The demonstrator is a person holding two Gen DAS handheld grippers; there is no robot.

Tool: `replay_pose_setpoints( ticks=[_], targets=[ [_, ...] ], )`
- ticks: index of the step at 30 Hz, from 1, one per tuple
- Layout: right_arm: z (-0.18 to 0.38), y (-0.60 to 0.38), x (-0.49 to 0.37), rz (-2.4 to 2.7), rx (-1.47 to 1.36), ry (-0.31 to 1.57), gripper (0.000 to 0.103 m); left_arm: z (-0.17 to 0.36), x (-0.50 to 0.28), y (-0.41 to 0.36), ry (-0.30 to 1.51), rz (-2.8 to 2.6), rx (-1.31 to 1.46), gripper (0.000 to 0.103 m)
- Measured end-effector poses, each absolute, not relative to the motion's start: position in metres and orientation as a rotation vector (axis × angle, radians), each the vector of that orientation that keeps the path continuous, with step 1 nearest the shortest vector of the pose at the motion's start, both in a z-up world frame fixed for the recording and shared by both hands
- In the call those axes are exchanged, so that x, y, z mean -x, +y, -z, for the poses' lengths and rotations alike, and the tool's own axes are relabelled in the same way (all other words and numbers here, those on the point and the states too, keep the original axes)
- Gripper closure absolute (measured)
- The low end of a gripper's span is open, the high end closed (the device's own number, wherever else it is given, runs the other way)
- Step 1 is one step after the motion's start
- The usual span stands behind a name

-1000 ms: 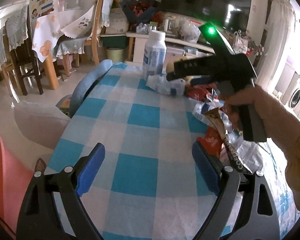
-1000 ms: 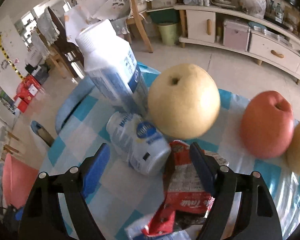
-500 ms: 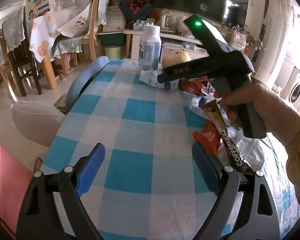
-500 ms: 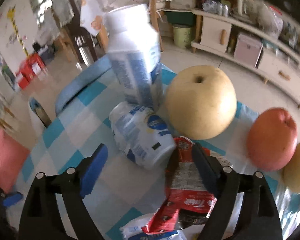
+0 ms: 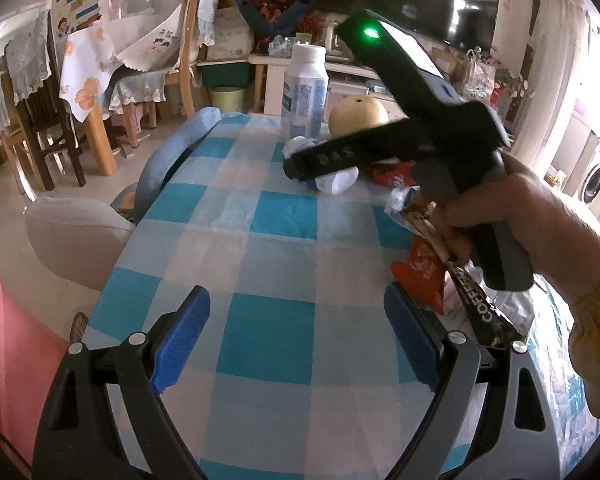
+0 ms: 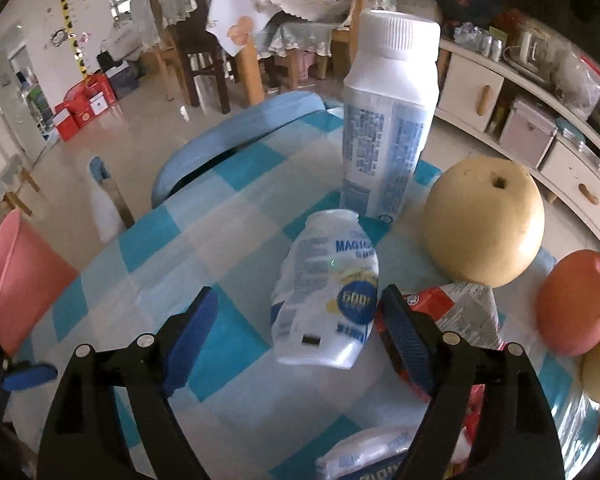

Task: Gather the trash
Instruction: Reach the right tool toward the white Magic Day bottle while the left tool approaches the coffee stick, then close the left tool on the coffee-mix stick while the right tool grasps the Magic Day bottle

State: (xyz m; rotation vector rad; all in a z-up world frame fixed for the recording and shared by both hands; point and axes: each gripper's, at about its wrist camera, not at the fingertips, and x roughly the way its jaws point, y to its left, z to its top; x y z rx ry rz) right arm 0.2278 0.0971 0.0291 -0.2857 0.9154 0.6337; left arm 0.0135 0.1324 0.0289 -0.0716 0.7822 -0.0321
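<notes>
A crushed white plastic bottle (image 6: 328, 292) lies on its side on the blue-checked tablecloth (image 6: 236, 240). My right gripper (image 6: 300, 320) hangs over it with its jaws closing. The bottle lies between them, close to the right finger (image 6: 400, 328) and well apart from the left one. From the left wrist view, a hand holds the right gripper's body (image 5: 432, 140) over that bottle (image 5: 336, 178). My left gripper (image 5: 296, 340) stands open over bare cloth with nothing in it. A red wrapper (image 6: 460, 308) and a brown coffee sachet (image 5: 472, 296) lie at the right.
An upright white bottle (image 6: 388, 128), a yellow pear (image 6: 484, 224) and a red apple (image 6: 572, 304) stand behind the trash. Another flattened bottle (image 6: 364, 456) lies near the bottom edge. A pink bin (image 5: 4, 344) is off the table's left side, with chairs beyond.
My right gripper has swung left and rolled, so the crushed bottle now lies between its fingers instead of off to one side. The left gripper has stayed where it was.
</notes>
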Motion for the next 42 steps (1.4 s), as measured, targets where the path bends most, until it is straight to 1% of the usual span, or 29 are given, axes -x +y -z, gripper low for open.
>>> replay_pose_setpoints(
  ticks=[2, 4, 9, 10, 11, 12, 16, 23, 31, 37, 39, 41, 42],
  targets=[
    [-0.026, 0.102, -0.231, -0.6, 0.337, 0.911, 0.038, -0.028, -0.014, 0.131, 0.787, 0.047, 0.076, 0.014],
    [-0.02, 0.104, -0.232, -0.574, 0.391, 0.911, 0.047, -0.028, -0.015, 0.131, 0.79, 0.066, 0.093, 0.014],
    [-0.021, 0.084, -0.224, -0.561, 0.404, 0.885, 0.052, -0.025, -0.018, 0.123, 0.816, 0.174, 0.17, 0.014],
    [-0.023, 0.078, -0.222, -0.563, 0.397, 0.881, 0.055, -0.024, -0.018, 0.12, 0.822, 0.199, 0.184, 0.014],
    [-0.025, 0.069, -0.217, -0.559, 0.389, 0.869, 0.063, -0.023, -0.019, 0.115, 0.832, 0.245, 0.208, 0.014],
    [-0.027, 0.062, -0.212, -0.562, 0.381, 0.865, 0.065, -0.022, -0.02, 0.111, 0.838, 0.27, 0.222, 0.014],
    [-0.026, 0.039, -0.187, -0.562, 0.38, 0.85, 0.07, -0.017, -0.021, 0.095, 0.857, 0.332, 0.252, 0.014],
    [-0.026, 0.007, -0.134, -0.592, 0.338, 0.861, 0.071, -0.014, -0.018, 0.082, 0.881, 0.375, 0.212, 0.014],
    [-0.03, -0.026, -0.081, -0.619, 0.204, 0.9, 0.072, -0.01, -0.011, 0.07, 0.913, 0.436, 0.131, 0.014],
    [-0.035, -0.051, -0.052, -0.578, 0.098, 0.877, 0.074, -0.012, 0.001, 0.043, 0.927, 0.59, 0.048, 0.014],
    [-0.042, -0.063, -0.045, -0.553, 0.053, 0.856, 0.076, -0.012, 0.006, 0.03, 0.93, 0.632, 0.03, 0.014],
    [-0.046, -0.072, -0.038, -0.528, 0.022, 0.842, 0.082, -0.012, 0.008, 0.022, 0.926, 0.645, 0.022, 0.014],
    [-0.048, -0.079, -0.035, -0.508, 0.005, 0.836, 0.083, -0.012, 0.007, 0.017, 0.925, 0.643, 0.017, 0.014]
  ],
)
